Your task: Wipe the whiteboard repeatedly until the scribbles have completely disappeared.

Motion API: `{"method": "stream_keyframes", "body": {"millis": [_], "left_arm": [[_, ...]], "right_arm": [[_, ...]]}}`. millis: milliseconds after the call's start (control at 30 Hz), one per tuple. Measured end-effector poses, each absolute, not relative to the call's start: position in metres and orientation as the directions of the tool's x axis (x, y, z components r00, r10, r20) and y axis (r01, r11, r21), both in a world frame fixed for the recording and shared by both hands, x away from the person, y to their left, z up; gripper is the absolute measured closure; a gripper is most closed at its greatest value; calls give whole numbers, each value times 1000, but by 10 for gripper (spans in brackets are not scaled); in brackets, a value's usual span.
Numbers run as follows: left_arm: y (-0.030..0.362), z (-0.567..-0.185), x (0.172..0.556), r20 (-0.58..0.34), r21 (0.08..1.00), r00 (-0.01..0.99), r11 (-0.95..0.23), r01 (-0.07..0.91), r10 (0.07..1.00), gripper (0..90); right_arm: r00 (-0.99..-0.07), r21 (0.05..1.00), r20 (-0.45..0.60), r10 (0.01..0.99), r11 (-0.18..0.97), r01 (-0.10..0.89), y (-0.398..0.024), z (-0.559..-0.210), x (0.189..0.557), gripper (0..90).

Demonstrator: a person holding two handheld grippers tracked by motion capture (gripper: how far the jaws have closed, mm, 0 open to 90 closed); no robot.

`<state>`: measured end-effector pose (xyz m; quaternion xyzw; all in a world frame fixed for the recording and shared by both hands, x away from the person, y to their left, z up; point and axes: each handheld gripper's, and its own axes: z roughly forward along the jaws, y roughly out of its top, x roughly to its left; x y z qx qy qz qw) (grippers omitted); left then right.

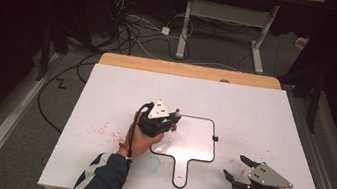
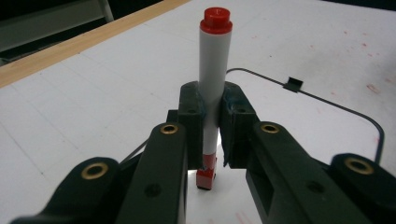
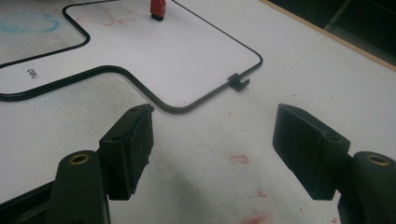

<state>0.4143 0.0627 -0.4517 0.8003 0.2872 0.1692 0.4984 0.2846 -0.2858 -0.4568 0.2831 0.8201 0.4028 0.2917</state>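
From the high view I see both of my grippers over the white table [image 1: 106, 90]: the left gripper [image 1: 174, 120] sits at the left edge of the small whiteboard [image 1: 194, 144], and the right gripper [image 1: 235, 167] rests well apart from it, near the table's front right. That view leaves the marker as little more than a red speck. My left gripper view fills that in: the 2 pads [image 2: 192, 122] are clamped tight on the white barrel of a red-capped marker [image 2: 214, 84], which stands upright with its red tip end down over the board. My right gripper view adds faint red scribbles [image 3: 105, 16] on the board and a blue smear [image 3: 29, 22] beside its handle. There the right gripper's [image 3: 212, 140] jaws stand wide apart, holding nothing, above the bare table.
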Motion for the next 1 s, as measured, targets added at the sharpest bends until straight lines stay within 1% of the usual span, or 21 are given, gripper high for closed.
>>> {"method": "stream_keyframes", "body": {"millis": [133, 300, 367, 500, 733, 833, 867, 1000], "left_arm": [[60, -452, 411, -19, 898, 792, -339, 282, 610, 789], [49, -452, 398, -38, 894, 836, -354, 273, 548, 789], [48, -452, 391, -20, 892, 844, -372, 257, 536, 788], [59, -450, 386, 13, 881, 833, -400, 252, 553, 790], [97, -448, 397, 25, 871, 764, -389, 300, 645, 789], [106, -449, 401, 19, 873, 743, -373, 314, 669, 789], [109, -450, 402, -10, 878, 740, -348, 329, 673, 789], [106, -451, 400, -40, 882, 753, -331, 336, 657, 789]], "right_arm": [[-672, 826, -248, 698, 515, 230, -286, -457, 285, 299], [-672, 826, -249, 697, 515, 229, -286, -457, 285, 299], [-671, 828, -251, 698, 514, 224, -286, -456, 284, 299], [-668, 828, -248, 702, 511, 230, -287, -456, 284, 299], [-666, 828, -250, 703, 511, 229, -287, -455, 283, 299], [-669, 827, -253, 699, 515, 226, -286, -456, 284, 299], [-669, 827, -253, 698, 515, 225, -286, -456, 283, 299], [-670, 827, -252, 698, 515, 225, -286, -456, 284, 299]]}}
